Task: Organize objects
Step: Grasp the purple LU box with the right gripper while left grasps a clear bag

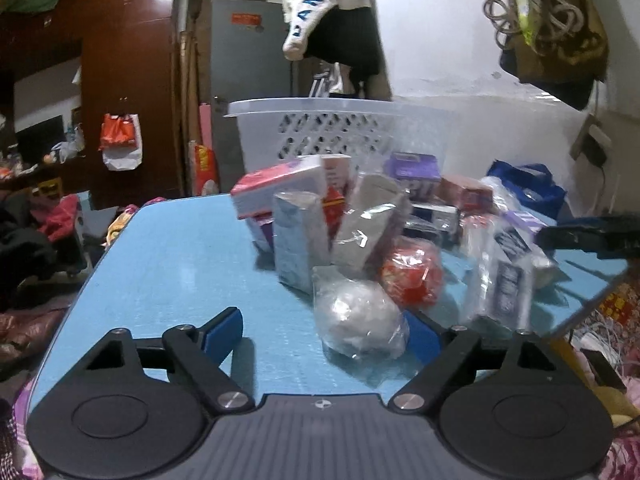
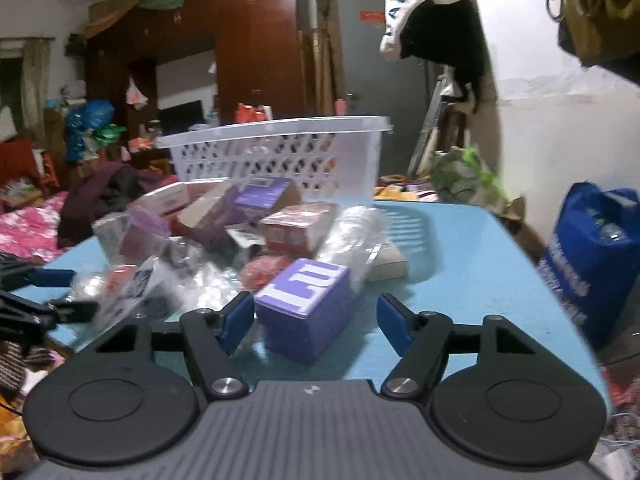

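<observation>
A pile of boxes and bagged items lies on the blue table [image 1: 168,248]. In the left wrist view my left gripper [image 1: 322,330] is open, with a bagged grey ball [image 1: 358,320] between its fingers, close to the right finger. Behind it are a red bagged item [image 1: 412,276] and a pale blue box [image 1: 298,240]. In the right wrist view my right gripper [image 2: 316,320] is open around a purple box [image 2: 308,308], not touching it. A white perforated basket [image 2: 280,152] stands behind the pile; it also shows in the left wrist view [image 1: 320,128].
A blue shopping bag [image 2: 592,256] stands right of the table. Clothes hang overhead [image 1: 336,16]. A brown wardrobe [image 1: 128,80] and cluttered bedding lie to the left. The other gripper shows at the left edge of the right wrist view [image 2: 36,292].
</observation>
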`<state>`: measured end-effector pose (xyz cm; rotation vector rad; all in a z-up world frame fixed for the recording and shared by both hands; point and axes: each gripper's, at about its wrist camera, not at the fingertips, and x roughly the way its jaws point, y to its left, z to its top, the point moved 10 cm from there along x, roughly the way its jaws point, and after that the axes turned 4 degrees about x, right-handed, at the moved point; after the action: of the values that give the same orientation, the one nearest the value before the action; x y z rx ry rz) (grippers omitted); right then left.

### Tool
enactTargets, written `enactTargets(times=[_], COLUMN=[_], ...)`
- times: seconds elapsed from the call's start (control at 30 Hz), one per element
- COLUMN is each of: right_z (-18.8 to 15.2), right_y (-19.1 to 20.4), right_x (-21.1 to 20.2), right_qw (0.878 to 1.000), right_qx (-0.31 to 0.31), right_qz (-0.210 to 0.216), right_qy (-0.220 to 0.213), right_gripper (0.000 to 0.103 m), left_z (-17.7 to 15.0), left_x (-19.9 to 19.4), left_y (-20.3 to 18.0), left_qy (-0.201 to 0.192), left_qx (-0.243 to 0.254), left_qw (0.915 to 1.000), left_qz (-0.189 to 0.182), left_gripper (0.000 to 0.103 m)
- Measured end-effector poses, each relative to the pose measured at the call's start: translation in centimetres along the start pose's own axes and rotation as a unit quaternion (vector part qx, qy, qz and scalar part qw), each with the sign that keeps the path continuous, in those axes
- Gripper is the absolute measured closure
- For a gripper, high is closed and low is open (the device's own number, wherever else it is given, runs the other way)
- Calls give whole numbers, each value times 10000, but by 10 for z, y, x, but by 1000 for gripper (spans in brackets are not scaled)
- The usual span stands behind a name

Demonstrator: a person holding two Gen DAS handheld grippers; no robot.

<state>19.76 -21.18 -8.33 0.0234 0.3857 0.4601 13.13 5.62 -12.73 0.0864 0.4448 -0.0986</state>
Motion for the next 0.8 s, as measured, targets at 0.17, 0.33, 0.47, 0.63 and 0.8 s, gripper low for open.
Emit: enactTargets(times=[0.17, 0.33, 0.47, 0.63, 0.8], right_z=[-3, -14, -14, -5, 5], right_y=[7, 11, 7, 4, 1], right_x=[7, 21, 12, -3, -11], right_qw=[9998, 9994, 9995, 9997, 9999], right_qx=[-76, 14, -31, -10, 0], right_qz=[-36, 91, 46, 34, 55], right_qy=[159, 348, 324, 259, 116], right_gripper=[32, 42, 50, 53, 54], left_z=[0, 2, 4, 4, 8], left_x=[7, 10, 5, 0, -7], left_y=[-8, -9, -4, 6, 17], left_qy=[-24, -90, -192, -289, -431], left_qx=[133, 121, 129, 106, -30], left_qw=[9999, 9999, 9997, 9995, 9990], left_qz=[83, 68, 54, 118, 73], left_gripper=[13, 18, 56, 56, 56])
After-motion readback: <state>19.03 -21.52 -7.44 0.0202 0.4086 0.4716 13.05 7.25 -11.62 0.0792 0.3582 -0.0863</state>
